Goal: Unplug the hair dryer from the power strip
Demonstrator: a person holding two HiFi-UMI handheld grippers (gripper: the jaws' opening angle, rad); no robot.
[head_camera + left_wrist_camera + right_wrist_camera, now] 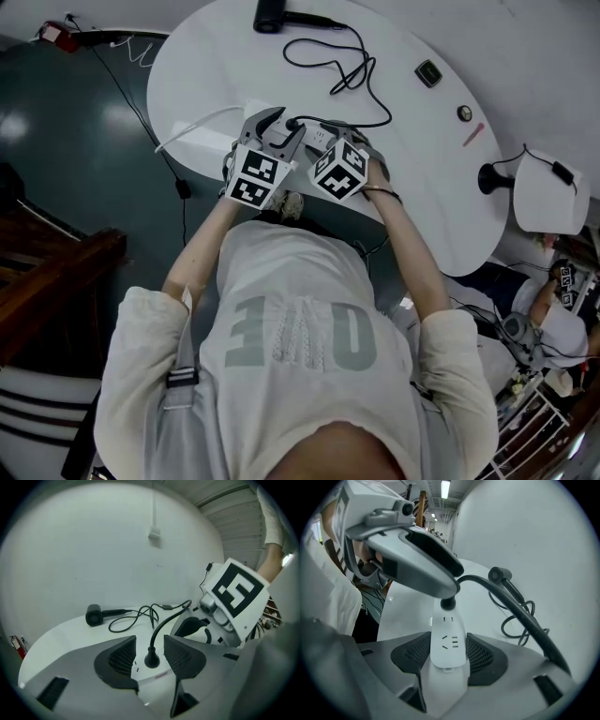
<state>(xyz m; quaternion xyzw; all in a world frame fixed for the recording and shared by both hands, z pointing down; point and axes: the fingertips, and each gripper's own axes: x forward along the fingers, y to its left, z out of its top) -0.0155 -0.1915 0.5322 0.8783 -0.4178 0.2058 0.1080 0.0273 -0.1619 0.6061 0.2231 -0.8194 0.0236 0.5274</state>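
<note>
A black hair dryer lies at the far side of the white table. Its black cord runs to a black plug seated in the white power strip at the near edge. My left gripper is open, its two pads standing either side of the plug with a gap on each side. My right gripper is shut on the near end of the power strip. In the head view both grippers, left and right, sit side by side over the strip.
A white cable leaves the strip toward the left table edge. A small black device, a round object and a red pen lie to the right. A black stand sits at the right edge.
</note>
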